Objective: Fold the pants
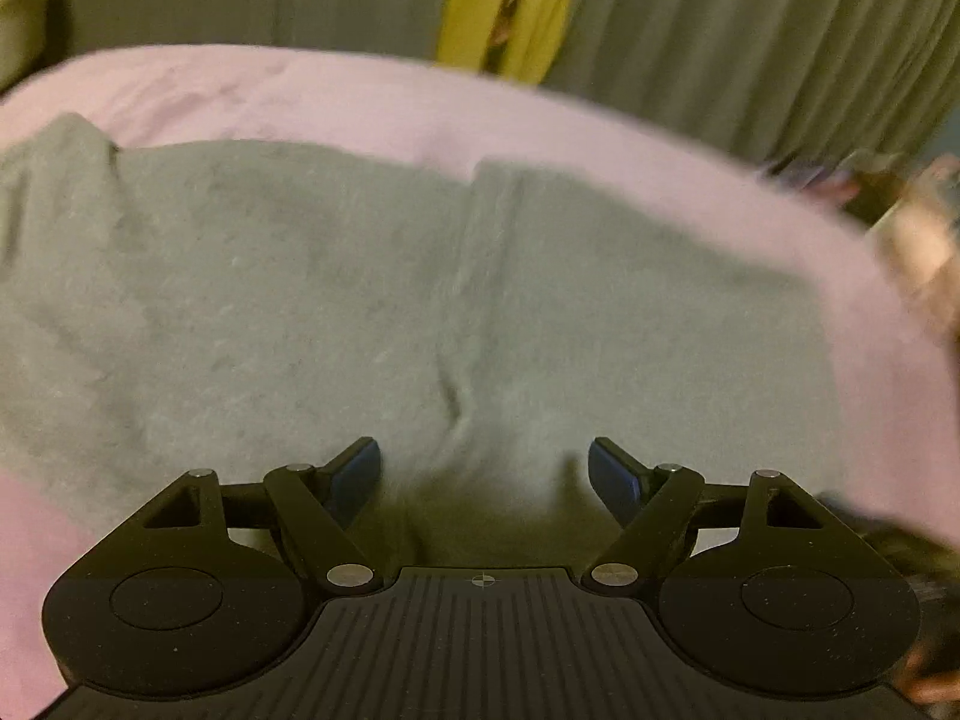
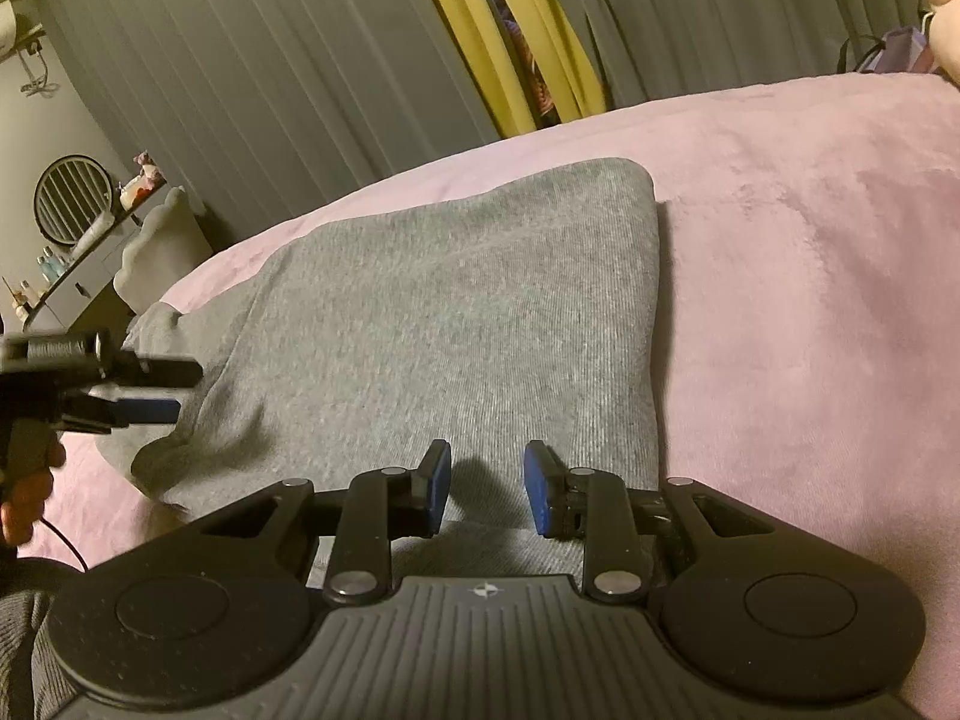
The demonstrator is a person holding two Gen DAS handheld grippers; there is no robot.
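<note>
Grey pants lie folded flat on a pink bed cover. My left gripper hovers over their near part, jaws spread wide, nothing between the blue pads. In the right wrist view the pants form a neat rectangle with a rounded far corner. My right gripper stands above their near edge with a narrow gap between its pads and no cloth pinched. The left gripper shows at the pants' rumpled left edge, blurred, with a hand behind it.
The pink bed cover spreads wide to the right of the pants. Grey curtains with a yellow strip hang behind the bed. A shelf with bottles and a round grille stands far left.
</note>
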